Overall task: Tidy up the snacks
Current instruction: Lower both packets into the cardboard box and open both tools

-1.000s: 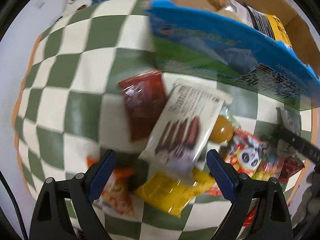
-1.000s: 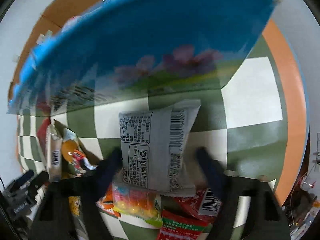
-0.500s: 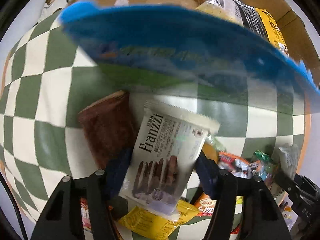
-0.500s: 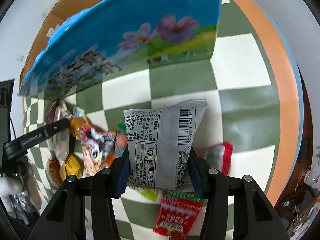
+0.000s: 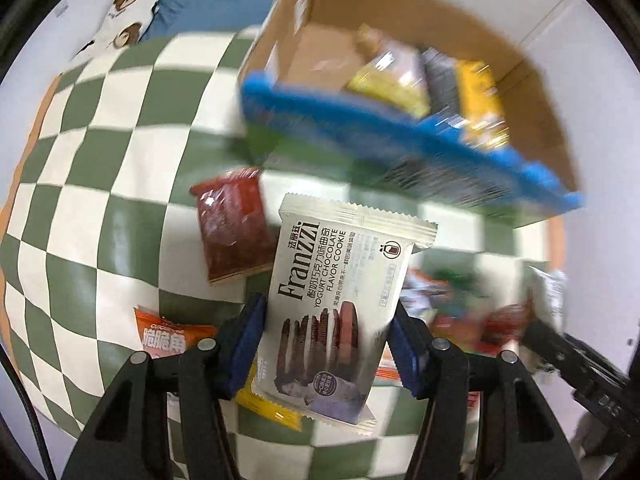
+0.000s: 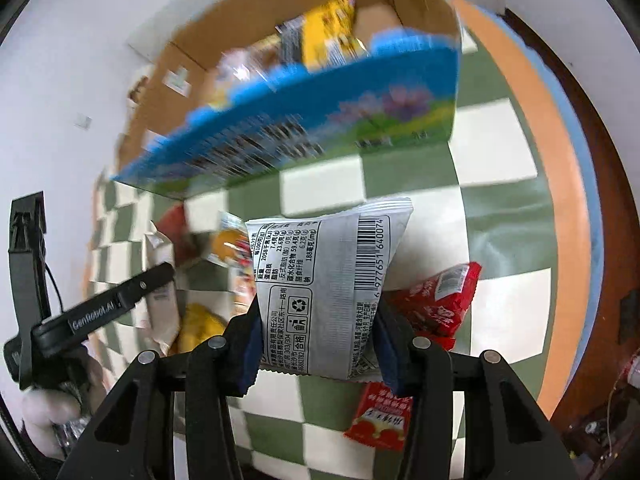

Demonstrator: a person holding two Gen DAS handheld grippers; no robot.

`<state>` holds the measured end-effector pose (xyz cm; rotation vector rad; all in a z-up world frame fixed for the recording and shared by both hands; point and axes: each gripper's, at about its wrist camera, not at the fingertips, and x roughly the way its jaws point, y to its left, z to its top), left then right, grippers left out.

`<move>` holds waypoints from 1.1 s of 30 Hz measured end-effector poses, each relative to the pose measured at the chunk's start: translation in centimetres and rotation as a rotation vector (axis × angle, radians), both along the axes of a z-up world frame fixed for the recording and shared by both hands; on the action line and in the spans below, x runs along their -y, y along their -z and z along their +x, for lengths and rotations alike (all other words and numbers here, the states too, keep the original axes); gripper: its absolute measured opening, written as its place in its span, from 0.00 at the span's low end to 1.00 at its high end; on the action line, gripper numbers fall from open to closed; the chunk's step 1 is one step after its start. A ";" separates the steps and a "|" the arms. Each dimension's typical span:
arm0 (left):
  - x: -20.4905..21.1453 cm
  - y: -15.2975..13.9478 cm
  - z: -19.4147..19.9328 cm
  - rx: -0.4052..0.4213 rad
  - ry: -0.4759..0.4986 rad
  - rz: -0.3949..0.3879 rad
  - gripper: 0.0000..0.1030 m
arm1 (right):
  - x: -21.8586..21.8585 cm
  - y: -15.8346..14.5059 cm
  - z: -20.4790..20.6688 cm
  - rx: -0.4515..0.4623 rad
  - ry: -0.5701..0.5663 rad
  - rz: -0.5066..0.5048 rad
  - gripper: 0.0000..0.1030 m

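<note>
My left gripper (image 5: pixel 326 340) is shut on a white Franzzi cookie packet (image 5: pixel 340 304) and holds it above the checked cloth. My right gripper (image 6: pixel 316 344) is shut on a grey snack packet (image 6: pixel 324 280), barcode side up. A cardboard box (image 5: pixel 532 92) with a blue printed front (image 6: pixel 320 120) stands beyond both packets and holds yellow and grey packets (image 5: pixel 440 80). Loose snacks lie on the cloth below: a dark red packet (image 5: pixel 232 224), an orange one (image 5: pixel 164 336), red ones (image 6: pixel 436 304).
The green and white checked cloth (image 5: pixel 100 160) covers a table with an orange rim (image 6: pixel 556 160). The left gripper's body shows in the right wrist view (image 6: pixel 104 312). A bear-print cloth (image 5: pixel 128 24) lies at the far left.
Both grippers closed on their packets and lifted them back from the box. The box now sits farther off and its open top shows.
</note>
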<state>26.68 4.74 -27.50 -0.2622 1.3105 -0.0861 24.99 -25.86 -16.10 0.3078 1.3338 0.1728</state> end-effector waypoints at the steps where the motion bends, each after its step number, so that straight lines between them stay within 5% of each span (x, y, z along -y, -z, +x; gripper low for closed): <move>1: 0.2 -1.4 0.6 0.021 0.007 -0.015 0.54 | 0.2 -1.1 0.0 0.016 0.000 0.011 0.49; 7: 0.4 -8.7 4.5 0.127 0.065 -0.079 0.54 | 0.3 -8.0 2.3 0.153 0.003 0.054 0.49; 11: 0.9 -10.3 10.2 0.131 0.079 -0.045 0.54 | -0.6 -9.7 6.4 0.205 -0.006 0.025 0.49; 20: 1.1 -6.0 20.7 -0.038 0.063 -0.027 0.54 | -4.2 -6.5 15.2 0.164 -0.049 -0.016 0.49; 33: 1.7 0.7 22.9 -0.212 0.070 0.002 0.56 | -4.9 1.1 18.3 0.012 -0.062 -0.033 0.49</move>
